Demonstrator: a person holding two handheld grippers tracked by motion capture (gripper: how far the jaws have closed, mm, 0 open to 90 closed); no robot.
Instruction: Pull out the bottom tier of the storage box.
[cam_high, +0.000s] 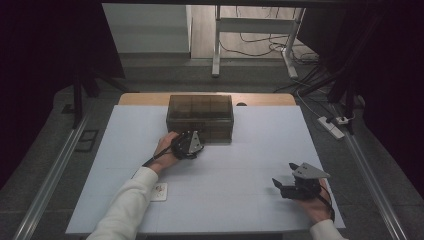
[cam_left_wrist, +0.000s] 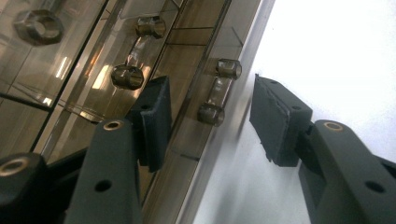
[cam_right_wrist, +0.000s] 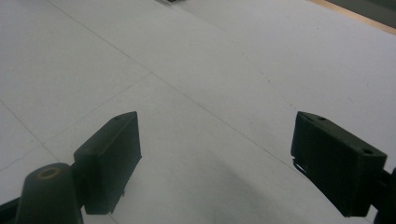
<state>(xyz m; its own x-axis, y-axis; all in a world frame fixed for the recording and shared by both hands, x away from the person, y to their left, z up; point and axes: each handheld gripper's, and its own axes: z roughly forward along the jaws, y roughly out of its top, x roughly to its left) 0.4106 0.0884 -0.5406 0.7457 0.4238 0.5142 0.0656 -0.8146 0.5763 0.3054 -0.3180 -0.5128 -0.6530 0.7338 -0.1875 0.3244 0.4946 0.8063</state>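
Note:
A smoky, see-through drawer box stands at the far middle of the white-covered table. My left gripper is against the box's front face. In the left gripper view its jaws straddle a small clear bar handle on two round posts. The pads stand apart on either side of the handle and do not press on it. My right gripper rests low over the near right of the table. It is open, with only the bare white sheet between its fingers.
More round handles show on the box front beside the left jaw. A small white card lies by the left sleeve. The table's wooden edge shows behind the sheet. A power strip and cables lie on the floor at right.

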